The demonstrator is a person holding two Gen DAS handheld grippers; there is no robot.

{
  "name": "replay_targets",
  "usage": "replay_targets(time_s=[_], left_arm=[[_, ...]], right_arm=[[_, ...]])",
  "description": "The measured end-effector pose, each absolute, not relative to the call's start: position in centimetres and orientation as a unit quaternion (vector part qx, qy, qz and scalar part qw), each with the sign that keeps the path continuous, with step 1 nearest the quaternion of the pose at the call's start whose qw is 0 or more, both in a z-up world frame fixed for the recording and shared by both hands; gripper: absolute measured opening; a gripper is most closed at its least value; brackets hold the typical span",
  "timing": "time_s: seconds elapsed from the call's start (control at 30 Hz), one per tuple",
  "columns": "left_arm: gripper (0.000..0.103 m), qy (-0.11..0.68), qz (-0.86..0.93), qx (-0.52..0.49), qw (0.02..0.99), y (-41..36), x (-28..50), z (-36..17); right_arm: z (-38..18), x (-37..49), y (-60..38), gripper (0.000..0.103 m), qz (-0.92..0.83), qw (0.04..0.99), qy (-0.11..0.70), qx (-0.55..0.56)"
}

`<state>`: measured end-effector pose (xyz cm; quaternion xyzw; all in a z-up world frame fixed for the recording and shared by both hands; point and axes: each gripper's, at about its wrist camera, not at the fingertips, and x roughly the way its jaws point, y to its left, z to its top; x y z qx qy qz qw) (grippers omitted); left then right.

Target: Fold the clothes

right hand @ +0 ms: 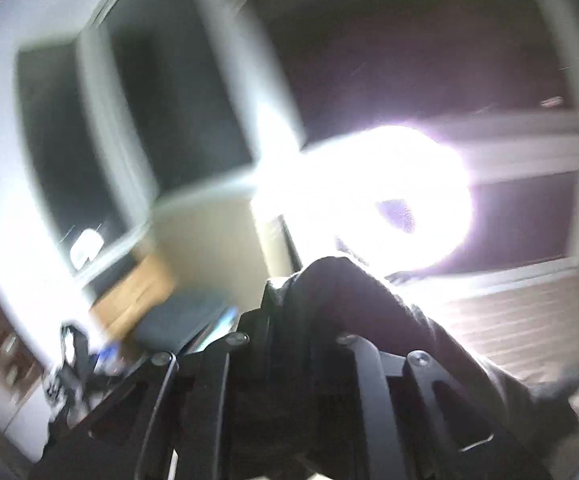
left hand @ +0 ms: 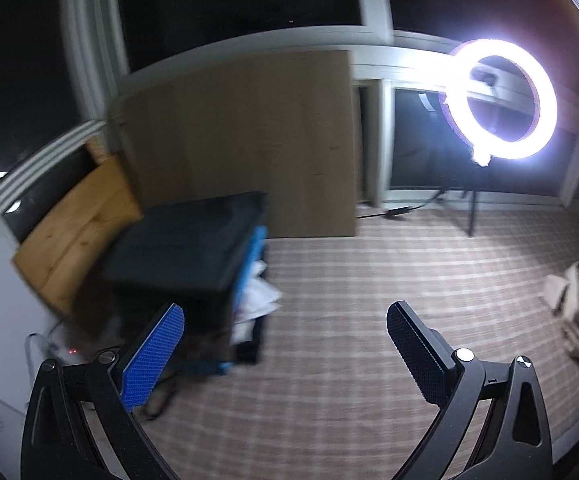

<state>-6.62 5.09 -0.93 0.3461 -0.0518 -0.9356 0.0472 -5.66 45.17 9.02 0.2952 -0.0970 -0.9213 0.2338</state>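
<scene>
My left gripper (left hand: 285,308) hangs open over the striped carpet (left hand: 389,272), with nothing between its blue pad and its black pad. A crumpled beige cloth (left hand: 577,312) lies at the right edge of the left wrist view, well apart from that gripper. The right wrist view is heavily blurred. There my right gripper (right hand: 301,296) is shut on a dark garment (right hand: 369,312), which bunches over the fingertips, hides them, and trails down to the lower right.
A lit ring light (left hand: 501,100) on a tripod stands at the back right by dark windows. A black cabinet (left hand: 185,240) holding papers, a wooden board (left hand: 77,232) and a large cardboard panel (left hand: 241,140) line the left and back.
</scene>
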Motion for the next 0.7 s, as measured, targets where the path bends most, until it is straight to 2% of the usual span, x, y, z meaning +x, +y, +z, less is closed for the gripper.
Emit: replay_targets(time_s=[0.07,0.13,0.2,0.23,0.27,0.4,0.47,0.6,0.7], left_arm=[[0.102,-0.054,-0.931,0.356,0.049,3.9,-6.5,-1.5],[0.102,-0.061,-0.928,0.366,0.044,3.5,-6.3,-2.4],[0.102,-0.068,-0.923,0.378,0.027,4.2,-6.6,-3.7],[0.102,-0.072,-0.919,0.386,0.014,4.8,-6.9,-4.5],[0.102,-0.076,-0.916,0.395,0.002,5.4,-7.2,-5.3],[0.102,-0.097,-0.888,0.444,-0.068,10.3,-9.4,-9.6],[0.102,-0.108,-0.871,0.467,-0.107,13.6,-10.2,-11.8],[0.102,-0.130,-0.832,0.507,-0.182,20.3,-10.5,-15.5],[0.102,-0.166,-0.820,0.510,-0.199,24.1,-10.4,-17.1]], right_arm=[[5.1,-8.7,40.5,0.024,-0.895,0.239,-0.075,0.368],[2.3,-8.9,39.7,0.026,-0.888,0.221,-0.073,0.397],[-0.1,-8.4,41.9,0.044,-0.892,0.184,-0.083,0.405],[-1.2,-8.0,43.7,0.061,-0.896,0.157,-0.088,0.406],[-2.3,-7.6,45.5,0.066,-0.899,0.130,-0.092,0.407],[-8.7,-2.9,53.0,0.066,-0.890,-0.038,-0.089,0.446],[-13.0,-0.2,57.3,0.066,-0.864,-0.109,-0.121,0.476],[-19.1,3.9,62.3,0.066,-0.819,-0.151,-0.223,0.507],[-21.9,4.6,63.5,0.066,-0.810,-0.153,-0.246,0.510]])
